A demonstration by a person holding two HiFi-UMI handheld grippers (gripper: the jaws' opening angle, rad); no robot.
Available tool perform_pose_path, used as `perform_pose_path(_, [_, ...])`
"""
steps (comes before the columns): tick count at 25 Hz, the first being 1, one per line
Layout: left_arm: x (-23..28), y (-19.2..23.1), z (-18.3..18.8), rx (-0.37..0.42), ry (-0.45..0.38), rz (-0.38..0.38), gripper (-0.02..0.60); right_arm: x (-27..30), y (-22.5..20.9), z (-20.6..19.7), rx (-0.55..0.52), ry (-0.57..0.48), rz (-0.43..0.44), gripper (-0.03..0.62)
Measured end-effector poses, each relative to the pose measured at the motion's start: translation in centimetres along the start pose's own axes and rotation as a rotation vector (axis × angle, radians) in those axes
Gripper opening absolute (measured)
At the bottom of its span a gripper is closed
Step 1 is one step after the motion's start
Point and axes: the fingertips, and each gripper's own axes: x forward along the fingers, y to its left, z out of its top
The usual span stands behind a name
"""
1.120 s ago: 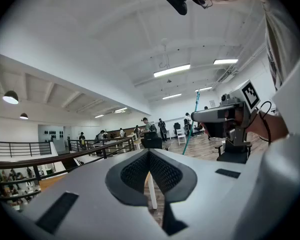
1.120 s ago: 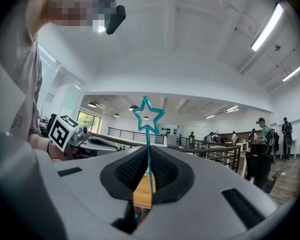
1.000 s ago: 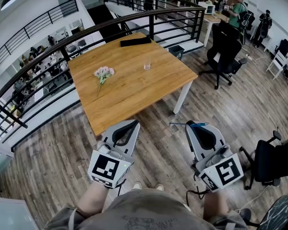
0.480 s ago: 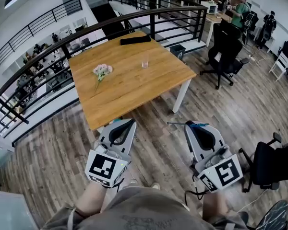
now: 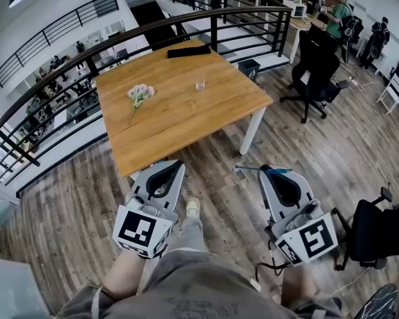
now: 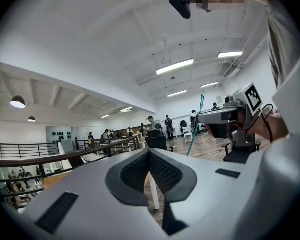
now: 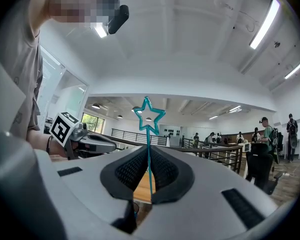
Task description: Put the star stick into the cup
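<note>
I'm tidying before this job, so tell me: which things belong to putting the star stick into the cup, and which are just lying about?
For the job: star stick, clamped in the right gripper; cup, on the table.
Lying about: pink flowers; flat black object; office chair.

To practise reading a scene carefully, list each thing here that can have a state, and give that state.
Right hand-held gripper: shut on the star stick.
Star stick: gripped, not yet in the cup.
Left hand-held gripper: shut, empty.
Cup: upright on the table, no stick in it.
Flowers: lying on the table.
</note>
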Motion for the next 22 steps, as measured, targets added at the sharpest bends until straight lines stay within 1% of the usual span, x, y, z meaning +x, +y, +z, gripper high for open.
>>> perform_pose_path(5, [3.3, 1.2, -2.1, -0.006, 0.007, -0.002, 0.015, 2.6, -2.0, -2.0, 0.019, -0.002, 0.012, 0.040])
perform_pose_path(10, [7.4, 4.3, -3.5, -0.026, 0.012, 0.003, 0.015, 6.9, -4.8, -3.4, 0.044, 0.010, 0.022, 0.040])
perform_pose_path(15, [11.9, 8.7, -3.9, -0.042, 0.022, 0.009, 0.015, 12.2, -8.4, -3.8, 0.056, 0.030, 0.016, 0.040])
perform_pose_path(19, [16.4, 13.3, -4.6, -0.064, 0.040, 0.023, 0.015, 17.3, -11.5, -4.2, 0.073, 0.047, 0.005, 0.040])
perform_pose_path(22, [20.0, 16.6, -5.2, -0.073, 0.062, 0.020, 0.015, 21.7, -13.8, -4.9, 0.090, 0.072, 0.006, 0.040])
